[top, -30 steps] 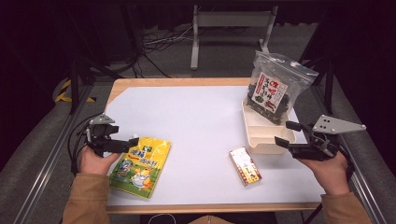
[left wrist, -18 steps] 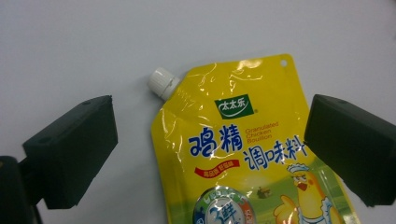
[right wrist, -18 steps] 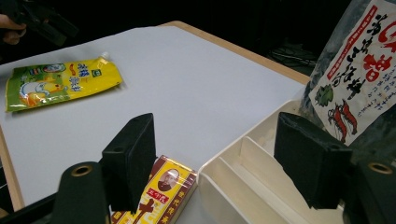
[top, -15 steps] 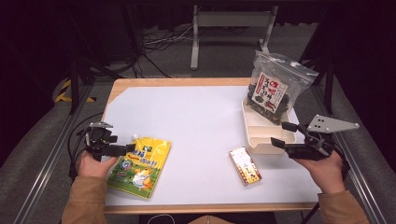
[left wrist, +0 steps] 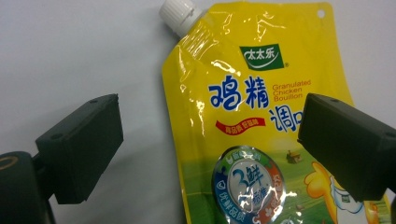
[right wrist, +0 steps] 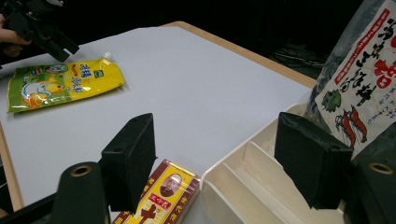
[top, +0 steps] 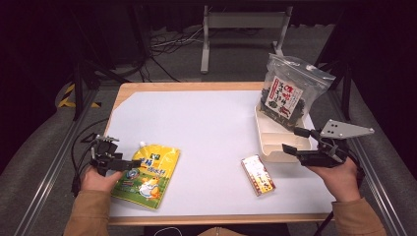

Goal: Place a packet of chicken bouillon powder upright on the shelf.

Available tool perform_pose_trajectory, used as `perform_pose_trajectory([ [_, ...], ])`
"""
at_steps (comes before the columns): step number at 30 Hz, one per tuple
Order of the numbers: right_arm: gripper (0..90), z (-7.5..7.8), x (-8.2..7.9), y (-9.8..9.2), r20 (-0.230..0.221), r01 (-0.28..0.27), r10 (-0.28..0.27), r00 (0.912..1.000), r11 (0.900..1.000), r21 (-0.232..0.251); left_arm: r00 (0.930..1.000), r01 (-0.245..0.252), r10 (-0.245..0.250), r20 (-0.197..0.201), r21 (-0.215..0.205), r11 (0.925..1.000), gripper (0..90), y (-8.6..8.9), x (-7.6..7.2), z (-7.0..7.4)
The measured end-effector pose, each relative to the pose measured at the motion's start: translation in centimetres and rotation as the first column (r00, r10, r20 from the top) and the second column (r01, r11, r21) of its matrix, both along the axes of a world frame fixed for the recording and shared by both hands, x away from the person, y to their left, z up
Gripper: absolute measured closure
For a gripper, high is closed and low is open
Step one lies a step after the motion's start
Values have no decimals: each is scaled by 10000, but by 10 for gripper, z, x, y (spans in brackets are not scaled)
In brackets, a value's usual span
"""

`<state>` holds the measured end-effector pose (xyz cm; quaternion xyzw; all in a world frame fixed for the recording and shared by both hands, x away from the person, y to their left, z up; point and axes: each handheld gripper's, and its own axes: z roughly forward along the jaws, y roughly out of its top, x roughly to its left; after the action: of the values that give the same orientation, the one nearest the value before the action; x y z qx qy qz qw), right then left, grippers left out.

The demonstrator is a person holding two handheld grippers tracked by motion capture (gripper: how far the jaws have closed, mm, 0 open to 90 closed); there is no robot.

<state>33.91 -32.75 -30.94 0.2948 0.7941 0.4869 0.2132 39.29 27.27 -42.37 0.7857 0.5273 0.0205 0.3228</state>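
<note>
Your left gripper [top: 132, 163] hovers with fingers [left wrist: 79, 147] spread, straddling the glossy yellow spouted pouch [left wrist: 261, 140] lying flat on the white surface [top: 206, 128]. It reads "Granulated Chicken Bouillon". It looks soft and slippery; pinch a side edge below the white cap [left wrist: 180, 15]. Your right gripper [top: 291, 141] waits open, empty.

Pouch [top: 146, 175] at table's [top: 206, 123] near left, box [top: 258, 175] right of it, bag [top: 286, 93] standing in tray [top: 278, 140] far right

A dark lab: rails [top: 44, 182], cables [top: 162, 44], metal stand [top: 206, 44].
</note>
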Motion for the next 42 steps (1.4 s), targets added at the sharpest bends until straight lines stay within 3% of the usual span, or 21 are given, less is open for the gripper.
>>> perform_pose_trajectory([
  [11, 288, -2, 6, 10, -134, -277, 276, 9995, 9996, -67, 9971, 162, -144, -742, 232, 9996, 110, 2, -3, -10],
  [17, 282, -3, 8, 13, -205, -376, 373, 9991, 9992, -123, 9962, 338, -326, -814, 127, 9993, 181, 1, -4, -9],
  [22, 279, -4, 9, 13, -269, -372, 368, 9990, 9992, -156, 9955, 400, -370, -878, 326, 9987, 297, -4, -6, -8],
  [24, 277, -5, 9, 14, -343, -365, 359, 9988, 9992, -165, 9944, 525, -485, -941, 407, 9978, 383, -6, -7, -7],
  [28, 275, -7, 10, 15, -397, -405, 396, 9984, 9989, -241, 9945, 474, -407, -964, 688, 9965, 432, -11, -8, -6],
  [34, 274, -8, 10, 18, -435, -449, 436, 9981, 9986, -296, 9942, 293, -225, -1053, 632, 9976, 545, -12, -8, -6],
  [39, 273, -9, 11, 19, -483, -476, 459, 9978, 9983, -343, 9905, 592, -525, -1270, 494, 9970, 713, -16, -8, -6],
  [42, 273, -10, 11, 19, -485, -476, 459, 9978, 9982, -360, 9906, 598, -529, -1262, 514, 9969, 730, -17, -8, -6],
])
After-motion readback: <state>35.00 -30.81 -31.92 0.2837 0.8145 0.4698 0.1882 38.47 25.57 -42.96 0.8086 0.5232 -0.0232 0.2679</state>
